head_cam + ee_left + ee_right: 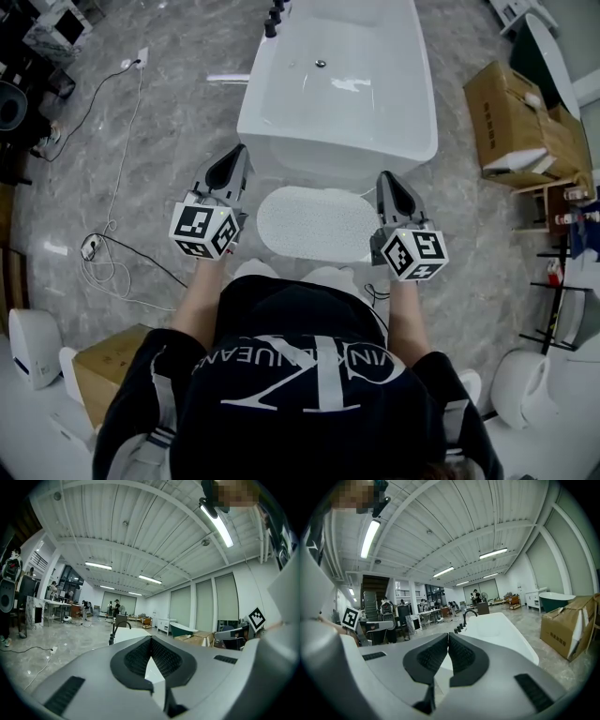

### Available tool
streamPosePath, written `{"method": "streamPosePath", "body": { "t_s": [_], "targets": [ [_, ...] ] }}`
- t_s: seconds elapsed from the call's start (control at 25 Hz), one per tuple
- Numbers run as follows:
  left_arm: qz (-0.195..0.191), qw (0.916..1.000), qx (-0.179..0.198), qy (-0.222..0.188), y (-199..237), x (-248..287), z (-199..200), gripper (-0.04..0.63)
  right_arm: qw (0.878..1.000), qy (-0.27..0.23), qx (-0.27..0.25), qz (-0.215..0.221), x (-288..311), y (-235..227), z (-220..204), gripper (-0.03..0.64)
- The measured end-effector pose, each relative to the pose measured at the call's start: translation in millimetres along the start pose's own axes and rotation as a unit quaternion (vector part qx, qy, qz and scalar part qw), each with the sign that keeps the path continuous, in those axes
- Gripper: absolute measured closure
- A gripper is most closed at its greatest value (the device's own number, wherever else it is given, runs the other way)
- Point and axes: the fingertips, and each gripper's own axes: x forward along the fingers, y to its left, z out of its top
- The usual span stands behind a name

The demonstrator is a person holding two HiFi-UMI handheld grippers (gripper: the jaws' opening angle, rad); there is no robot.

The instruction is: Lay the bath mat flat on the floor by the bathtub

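Below, oval nubbly bath mat [319, 223] beside bathtub [337, 84].

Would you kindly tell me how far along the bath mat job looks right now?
Done: the bath mat lies flat on the floor right beside the bathtub. In hand: nothing; the left hand-held gripper and right hand-held gripper are shut and empty, flanking the mat. Left: seemingly nothing.

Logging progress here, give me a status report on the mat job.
Left gripper shut, empty; right gripper shut, empty. Bath mat flat by bathtub. Nothing in the way.
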Motion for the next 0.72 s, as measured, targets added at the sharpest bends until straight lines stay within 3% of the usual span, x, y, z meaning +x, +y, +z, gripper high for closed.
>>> {"method": "streamPosePath", "body": {
  "t_s": [0.72],
  "targets": [
    [-0.002,0.9998,-0.001,0.019,3.4,0.4,-10.6,0.581,0.999,-0.019,-0.014,-0.021,-8.5,-8.5,3.0,0.591]
  ]
}}
